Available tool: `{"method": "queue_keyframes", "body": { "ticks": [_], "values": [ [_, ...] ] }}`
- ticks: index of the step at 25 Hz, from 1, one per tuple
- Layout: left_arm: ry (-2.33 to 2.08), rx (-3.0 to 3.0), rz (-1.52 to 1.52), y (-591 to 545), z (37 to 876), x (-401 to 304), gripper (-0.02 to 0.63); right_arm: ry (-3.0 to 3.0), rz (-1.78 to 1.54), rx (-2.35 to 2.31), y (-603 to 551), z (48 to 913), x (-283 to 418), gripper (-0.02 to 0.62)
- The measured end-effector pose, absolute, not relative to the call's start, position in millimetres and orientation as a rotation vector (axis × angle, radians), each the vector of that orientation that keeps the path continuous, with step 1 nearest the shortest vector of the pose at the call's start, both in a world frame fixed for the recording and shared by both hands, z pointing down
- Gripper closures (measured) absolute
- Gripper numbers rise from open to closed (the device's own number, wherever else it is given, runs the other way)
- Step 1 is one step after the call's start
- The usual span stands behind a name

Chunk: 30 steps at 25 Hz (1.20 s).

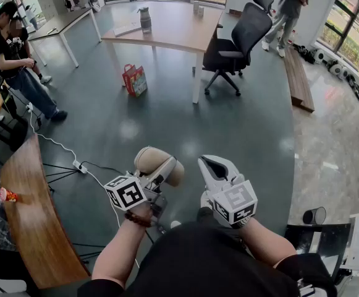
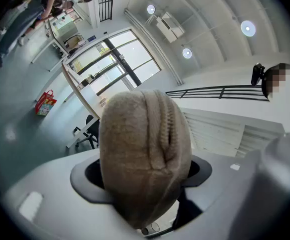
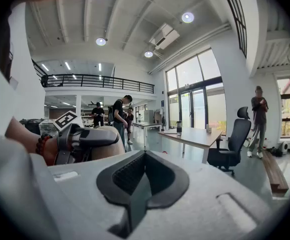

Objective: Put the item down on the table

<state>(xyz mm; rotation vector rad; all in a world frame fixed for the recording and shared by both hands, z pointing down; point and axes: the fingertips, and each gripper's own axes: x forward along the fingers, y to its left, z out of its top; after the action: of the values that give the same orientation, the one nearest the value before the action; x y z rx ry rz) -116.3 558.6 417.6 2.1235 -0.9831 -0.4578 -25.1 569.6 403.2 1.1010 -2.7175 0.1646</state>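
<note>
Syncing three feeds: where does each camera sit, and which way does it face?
Head view: on the person's head, facing steeply down; both forearms, left gripper clamping a knit item, right gripper shut.
Left gripper view: on the left gripper, along its jaws; the knit item fills it.
Right gripper view: on the right gripper, toward the wooden table and office chair; shut jaws below.
Shared: head and right gripper views show that table.

Beige pouch [image 2: 145, 159]: knit cloth, rough txtr. Right gripper [image 3: 144, 159]: matt plastic. Table [image 1: 167, 26]: smooth wood. Floor [image 1: 136, 129]: glossy.
</note>
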Motion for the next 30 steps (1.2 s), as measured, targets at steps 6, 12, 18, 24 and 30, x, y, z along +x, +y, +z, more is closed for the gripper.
{"method": "queue_keyframes", "body": {
  "ticks": [6,12,18,24,30],
  "values": [
    [-1.004,2.106,-0.456,513,418,-101,0.242,-2.727,0.181,1.083,523,403,-8,0.603],
    [-1.031,2.090,-0.456,464,416,-81,0.242,-2.748,0.196,1.047,474,401,10,0.603],
    [-1.045,2.077,-0.458,418,414,-58,0.242,-2.758,0.210,1.019,428,400,33,0.603],
    [-1.068,2.059,-0.471,382,414,-38,0.242,-2.776,0.203,0.998,393,398,58,0.603],
    [-1.063,2.061,-0.455,358,414,-22,0.243,-2.790,0.197,1.014,368,397,73,0.603]
  ]
}}
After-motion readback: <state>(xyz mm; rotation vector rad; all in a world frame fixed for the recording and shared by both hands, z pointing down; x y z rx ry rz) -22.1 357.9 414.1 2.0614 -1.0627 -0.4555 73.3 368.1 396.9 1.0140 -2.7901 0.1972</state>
